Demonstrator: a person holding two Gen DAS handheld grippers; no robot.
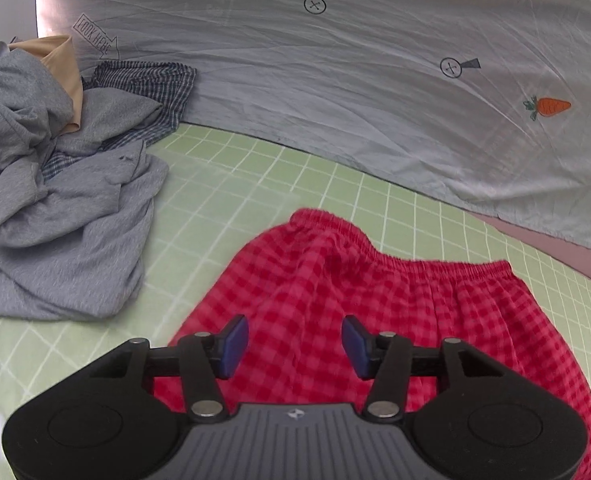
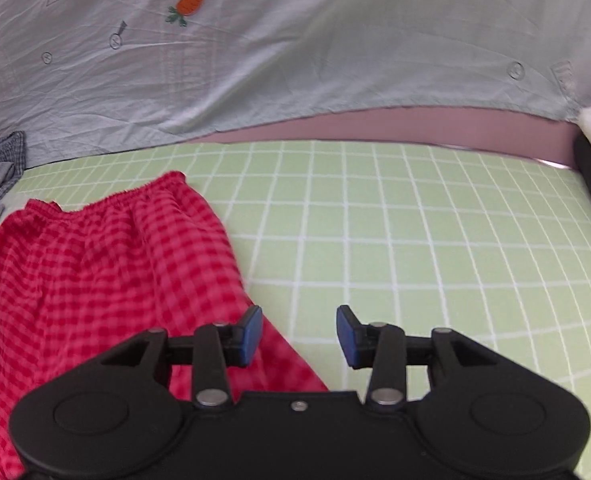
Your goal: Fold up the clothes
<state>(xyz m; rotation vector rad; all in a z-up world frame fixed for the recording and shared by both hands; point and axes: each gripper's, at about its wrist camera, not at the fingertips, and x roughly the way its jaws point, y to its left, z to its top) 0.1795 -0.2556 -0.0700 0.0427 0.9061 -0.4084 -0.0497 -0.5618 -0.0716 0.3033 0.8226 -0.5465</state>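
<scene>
- A pair of red-and-pink gingham shorts with a gathered elastic waistband [image 1: 375, 312] lies spread on the desk, which is covered by a light green mat with a white grid [image 2: 415, 240]. The waistband points toward the desk's far edge, and the rest of the fabric runs back toward the near edge, under both tools.
- The left tool [image 1: 294, 344] hangs over the middle of the shorts with its blue pads apart and nothing between them.
- The right tool [image 2: 299, 334] sits at the shorts' right side edge, its pads likewise apart and empty. Its left pad is over red fabric and its right pad over bare mat.
- At the desk's far left corner sits a crumpled pile of grey jersey garments with a blue checked piece [image 1: 63, 200] and a tan one, apparently waiting their turn.
- A pale grey-blue sheet printed with carrots and button marks [image 1: 375, 80] hangs behind the far edge.
- Judged from this, the shorts are laid out flat and not yet folded, so the step in hand looks like choosing grip points.
- The next move probably calls for each tool to drop to a hem or side edge, pinch both layers, and carry them across without dragging the waistband askew.
</scene>
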